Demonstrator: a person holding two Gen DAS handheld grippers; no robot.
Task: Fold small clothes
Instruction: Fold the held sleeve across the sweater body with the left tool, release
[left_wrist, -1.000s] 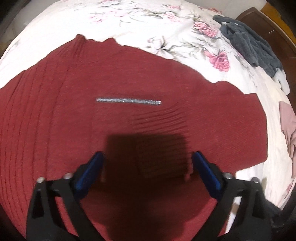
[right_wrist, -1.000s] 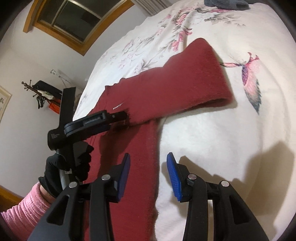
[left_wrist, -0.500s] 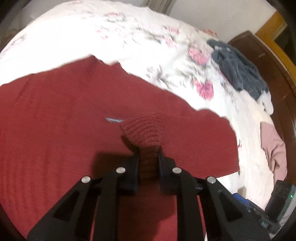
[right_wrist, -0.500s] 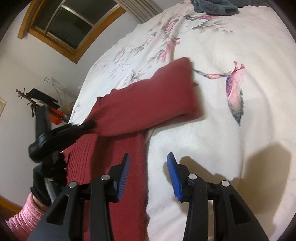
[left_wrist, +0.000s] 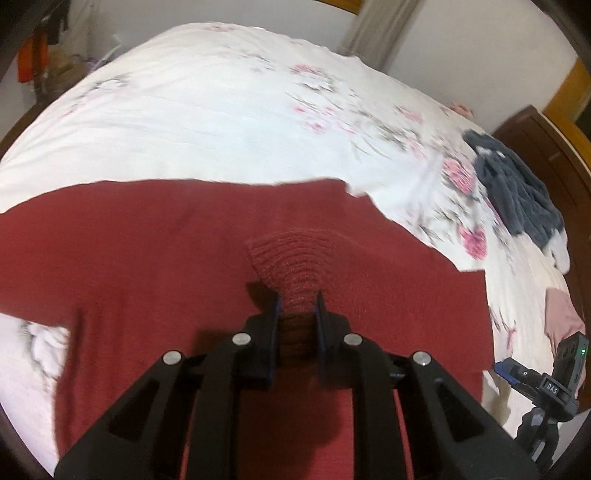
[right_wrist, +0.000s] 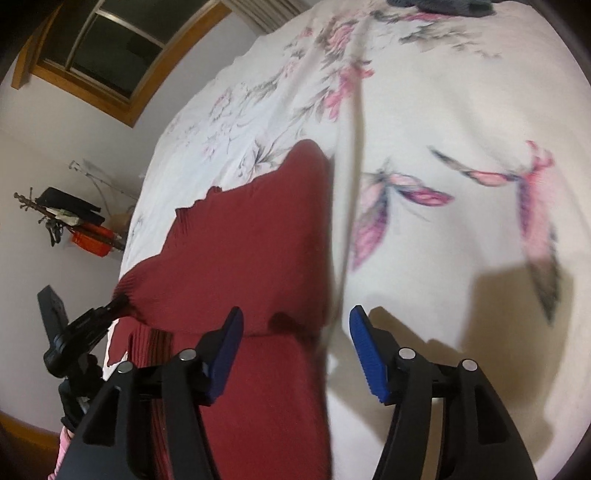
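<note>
Two grippers: both are showing, one clamping cloth and one hanging free.
Left gripper (left_wrist: 297, 308): its jaws are pressing together on a ribbed fold of the red sweater (left_wrist: 166, 266), which is bunching up in a fan just ahead of the blue pads (left_wrist: 275, 332); in the right wrist view this gripper (right_wrist: 120, 303) is biting the garment's left edge.
Right gripper (right_wrist: 295, 343): its jaws are standing wide apart and gripping nothing; the left blue pad is hovering over the sweater (right_wrist: 243, 251), while the right one is sitting above bare sheet.
Red sweater: it is lying on the bed with one part doubled over the rest, so a folded edge is crossing just in front of the right gripper; its right border is running beside a ridge in the sheet.
Bedsheet (left_wrist: 207, 110): white with pink flowers and butterflies, it is covering the whole bed and lying under the sweater (right_wrist: 461, 110).
Dark grey garment (left_wrist: 517, 195): it is sitting crumpled at the far right of the bed, well apart from the sweater.
Pink garment (left_wrist: 561, 317): it is lying near the right edge of the bed, beyond the sweater's right border.
Window (right_wrist: 96, 55): its wooden frame is showing on the wall behind the bed.
Pink sleeve (right_wrist: 62, 443): only a sliver is peeking out at the lower left, below the left gripper's handle.
</note>
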